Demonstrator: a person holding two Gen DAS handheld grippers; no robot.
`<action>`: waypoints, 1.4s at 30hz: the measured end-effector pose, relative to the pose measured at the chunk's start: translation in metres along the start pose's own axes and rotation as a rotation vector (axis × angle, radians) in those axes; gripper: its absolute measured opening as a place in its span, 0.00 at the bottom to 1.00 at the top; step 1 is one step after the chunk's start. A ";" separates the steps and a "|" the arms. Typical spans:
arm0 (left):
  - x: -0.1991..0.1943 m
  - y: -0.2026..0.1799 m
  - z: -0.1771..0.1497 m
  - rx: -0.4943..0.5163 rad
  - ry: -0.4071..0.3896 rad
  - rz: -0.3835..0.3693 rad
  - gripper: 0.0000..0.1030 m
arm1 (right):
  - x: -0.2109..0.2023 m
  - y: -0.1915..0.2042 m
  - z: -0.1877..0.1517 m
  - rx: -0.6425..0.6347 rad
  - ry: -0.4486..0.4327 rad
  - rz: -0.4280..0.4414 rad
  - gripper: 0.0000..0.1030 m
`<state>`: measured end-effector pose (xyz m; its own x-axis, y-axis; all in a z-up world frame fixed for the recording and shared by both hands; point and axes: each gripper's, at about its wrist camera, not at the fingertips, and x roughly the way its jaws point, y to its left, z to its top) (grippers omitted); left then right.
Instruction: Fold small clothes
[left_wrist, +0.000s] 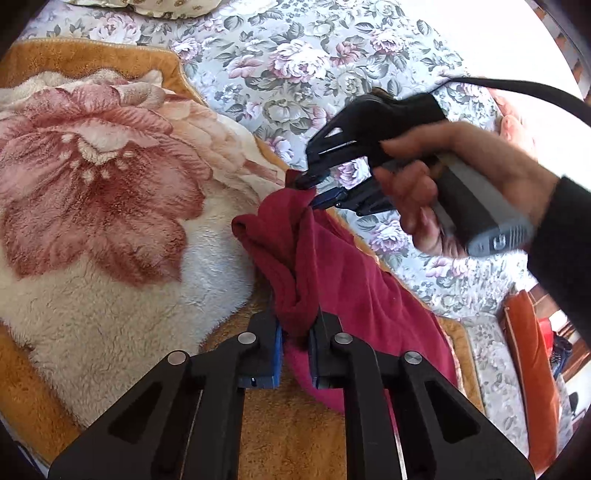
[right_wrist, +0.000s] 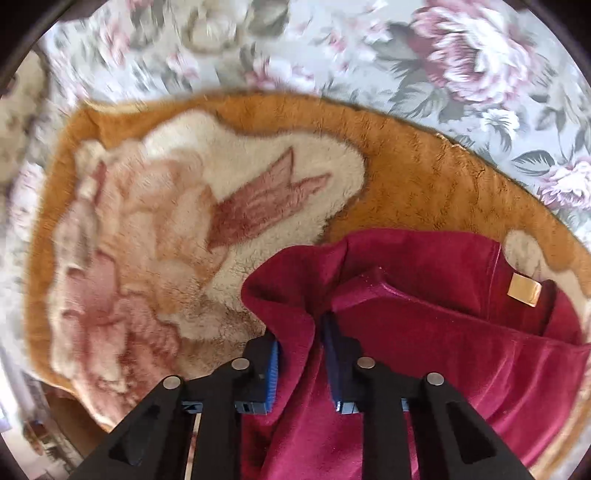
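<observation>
A dark red garment (left_wrist: 332, 273) lies bunched on the near right part of a plush blanket (left_wrist: 110, 229), its fleecy cloth gathered into a ridge between two hand-held grippers. The left gripper (left_wrist: 297, 332) is clamped on the near fold, blue pads pinching the cloth. The right gripper (left_wrist: 314, 192), held in a hand (left_wrist: 461, 184) with a dark sleeve, bites the far tip of the same ridge and lifts it off the blanket. In the right wrist view, the right gripper (right_wrist: 301, 343) has a fold of the garment (right_wrist: 424, 332) pressed between its blue pads, and a small tan label (right_wrist: 524, 290) shows inside the neckline at far right.

The blanket's cream centre with its large pink flower spreads open to the left, bare of other things. Its orange border (right_wrist: 424, 177) curves round the far side, just beyond the garment's far hem. Outside the border a floral sheet (left_wrist: 314, 62) runs to the far edge. An orange cushion (left_wrist: 532, 354) stands at the near right, off the blanket. A patterned pillow (left_wrist: 159, 7) sits at the far edge.
</observation>
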<state>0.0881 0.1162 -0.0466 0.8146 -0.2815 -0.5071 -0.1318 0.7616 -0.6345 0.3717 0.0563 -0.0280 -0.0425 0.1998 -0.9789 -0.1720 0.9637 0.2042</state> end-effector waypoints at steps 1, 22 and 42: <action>-0.001 -0.001 0.000 0.006 0.001 -0.002 0.08 | -0.006 -0.006 -0.004 0.008 -0.022 0.027 0.18; -0.016 -0.173 -0.062 0.436 0.063 -0.142 0.08 | -0.165 -0.190 -0.112 0.010 -0.307 0.178 0.16; 0.051 -0.217 -0.151 0.297 0.554 -0.233 0.40 | -0.094 -0.353 -0.162 0.148 -0.339 0.225 0.29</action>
<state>0.0729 -0.1515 -0.0234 0.3817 -0.6559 -0.6512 0.2378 0.7506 -0.6165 0.2772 -0.3316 -0.0067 0.2676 0.4306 -0.8620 -0.0515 0.8997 0.4335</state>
